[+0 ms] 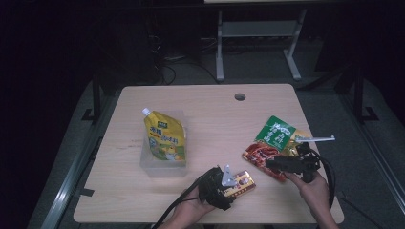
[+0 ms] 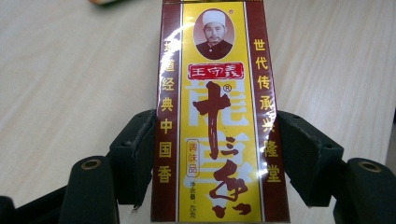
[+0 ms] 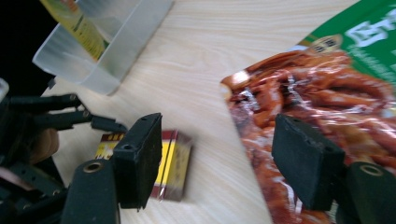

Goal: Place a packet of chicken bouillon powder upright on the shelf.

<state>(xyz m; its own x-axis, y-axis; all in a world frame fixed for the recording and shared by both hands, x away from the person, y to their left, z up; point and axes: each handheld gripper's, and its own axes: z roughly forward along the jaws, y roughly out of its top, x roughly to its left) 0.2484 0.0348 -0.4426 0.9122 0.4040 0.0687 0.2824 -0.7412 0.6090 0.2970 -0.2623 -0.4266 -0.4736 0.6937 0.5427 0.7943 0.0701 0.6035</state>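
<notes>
A: Two tools in play. Your left tool [image 1: 228, 185] pinches the spice box [image 2: 217, 116] by its long sides, pads flush against it, near the counter's [image 1: 210, 114] front edge.

B: Right one?

A: Your right tool [image 3: 219, 158] stands spread, nothing between the pads, over the corner of the red snack packet [image 1: 260, 155]; the green packet [image 1: 277, 131] lies touching it behind.

B: Step?

A: Looks like packing the clear bin [image 1: 162, 164], where the yellow pouch [image 1: 165, 138] already sits. Next, I'd judge, carry the box left to the bin while your right closes on the red packet's edge.

B: Pose?

A: Both forearms enter low; left tool points right, right tool points left.
</notes>
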